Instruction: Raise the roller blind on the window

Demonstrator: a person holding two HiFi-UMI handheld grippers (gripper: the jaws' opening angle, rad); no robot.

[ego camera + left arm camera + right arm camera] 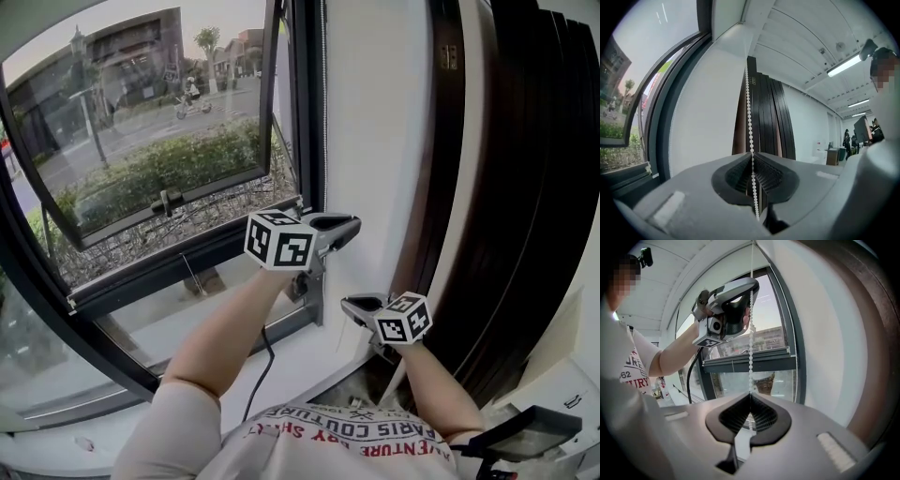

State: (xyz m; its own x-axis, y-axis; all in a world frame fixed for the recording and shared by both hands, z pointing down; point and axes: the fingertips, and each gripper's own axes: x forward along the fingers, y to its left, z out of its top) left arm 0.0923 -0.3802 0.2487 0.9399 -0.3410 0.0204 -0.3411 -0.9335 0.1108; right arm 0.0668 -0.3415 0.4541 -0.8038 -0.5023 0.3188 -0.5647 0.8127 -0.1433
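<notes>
The bead chain [750, 357] ran off the right gripper view's top edge, and I couldn't find it in the head view; distant figures [847, 140] indoors were too small to tell.

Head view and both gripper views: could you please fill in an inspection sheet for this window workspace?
surface: white windowsill below both arms.
job's things: bead chain runs vertically beside the wall.
clutter: dark flat thing at lower right, kind unclear.
grippers: left hand-held gripper shut on the bead chain, higher; right hand-held gripper shut on it lower.
cables: black cable hangs below the left arm.
surroundings: window tilted open; dark slats at right.
</notes>
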